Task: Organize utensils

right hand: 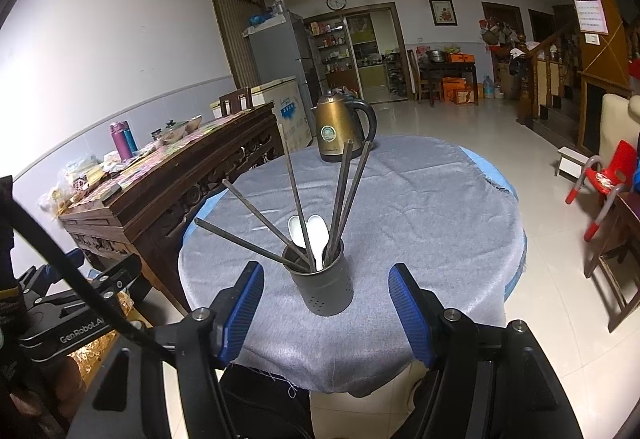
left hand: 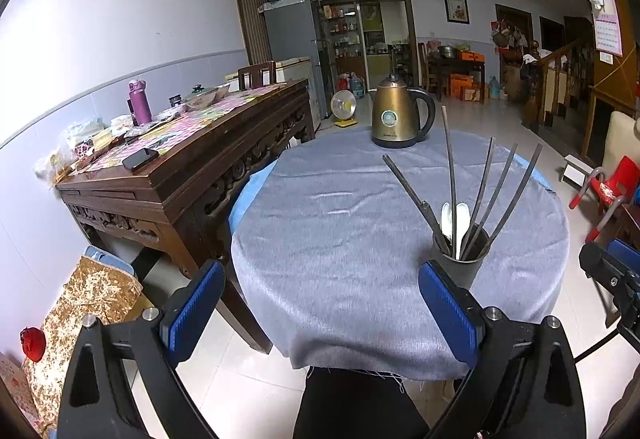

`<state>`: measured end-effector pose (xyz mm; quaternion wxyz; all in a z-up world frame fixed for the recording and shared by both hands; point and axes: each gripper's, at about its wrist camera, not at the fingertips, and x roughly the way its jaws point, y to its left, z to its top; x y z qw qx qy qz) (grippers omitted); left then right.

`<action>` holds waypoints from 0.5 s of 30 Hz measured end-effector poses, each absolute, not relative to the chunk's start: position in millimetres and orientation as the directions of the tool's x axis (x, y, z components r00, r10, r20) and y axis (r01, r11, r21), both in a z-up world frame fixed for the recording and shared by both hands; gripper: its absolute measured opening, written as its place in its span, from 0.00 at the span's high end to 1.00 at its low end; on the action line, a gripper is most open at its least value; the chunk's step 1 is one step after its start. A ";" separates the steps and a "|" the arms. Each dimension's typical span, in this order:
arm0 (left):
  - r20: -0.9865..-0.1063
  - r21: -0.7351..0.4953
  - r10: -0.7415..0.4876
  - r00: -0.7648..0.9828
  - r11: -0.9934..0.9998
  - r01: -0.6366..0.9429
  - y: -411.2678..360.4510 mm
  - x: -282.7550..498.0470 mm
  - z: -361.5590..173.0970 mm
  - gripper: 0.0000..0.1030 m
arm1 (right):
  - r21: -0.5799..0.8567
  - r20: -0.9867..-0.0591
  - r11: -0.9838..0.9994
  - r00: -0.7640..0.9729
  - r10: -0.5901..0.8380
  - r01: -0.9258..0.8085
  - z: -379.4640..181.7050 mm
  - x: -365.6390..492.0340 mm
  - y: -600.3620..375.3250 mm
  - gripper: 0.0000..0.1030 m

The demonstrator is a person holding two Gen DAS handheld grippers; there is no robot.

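Note:
A dark grey utensil holder (right hand: 323, 286) stands near the front edge of a round table covered in grey cloth (right hand: 420, 207). Several dark chopsticks (right hand: 295, 187) fan out of it, and two white spoons (right hand: 316, 235) stand inside. My right gripper (right hand: 326, 313) is open and empty, with its blue pads on either side of the holder and short of it. In the left wrist view the holder (left hand: 460, 261) sits at the right, behind my right-hand finger. My left gripper (left hand: 320, 313) is open and empty above the table's front edge.
A gold electric kettle (left hand: 394, 119) stands at the table's far side. A carved wooden sideboard (left hand: 192, 175) with bottles and clutter stands to the left. A red child's chair (right hand: 604, 175) is at the right. Tiled floor lies beyond.

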<state>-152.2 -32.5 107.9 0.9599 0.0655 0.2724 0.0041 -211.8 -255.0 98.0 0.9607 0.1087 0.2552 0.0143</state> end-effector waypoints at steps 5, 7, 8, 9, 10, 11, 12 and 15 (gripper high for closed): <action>-0.528 0.133 0.040 0.848 0.990 0.037 -32.8 -151.3 106.6 0.05 | 0.218 -0.490 0.976 0.868 0.086 0.027 97.6 -211.5 -255.3 0.33; -0.529 0.138 0.043 0.848 0.990 0.036 -33.3 -151.2 105.8 0.05 | 0.217 -0.489 0.976 0.868 0.086 0.026 97.8 -211.6 -254.9 0.33; -0.529 0.140 0.043 0.848 0.989 0.037 -33.4 -151.8 105.8 0.05 | 0.217 -0.489 0.976 0.868 0.086 0.026 97.8 -211.4 -254.4 0.33; -0.529 0.141 0.042 0.847 0.989 0.039 -34.1 -152.3 105.7 0.05 | 0.217 -0.490 0.976 0.867 0.086 0.026 97.6 -211.5 -254.5 0.33; -0.530 0.141 0.040 0.847 0.989 0.041 -34.4 -152.5 105.5 0.05 | 0.218 -0.491 0.976 0.867 0.087 0.026 97.6 -211.6 -254.6 0.33; -0.529 0.141 0.039 0.848 0.989 0.042 -34.5 -152.8 105.6 0.05 | 0.218 -0.491 0.976 0.867 0.087 0.025 97.5 -211.6 -254.6 0.33; -0.528 0.141 0.039 0.848 0.989 0.043 -34.8 -153.2 105.7 0.05 | 0.218 -0.492 0.976 0.866 0.088 0.025 97.5 -211.9 -254.6 0.33; -0.527 0.143 0.037 0.849 0.989 0.045 -35.5 -153.5 105.4 0.05 | 0.216 -0.492 0.976 0.866 0.088 0.024 97.4 -211.7 -253.7 0.33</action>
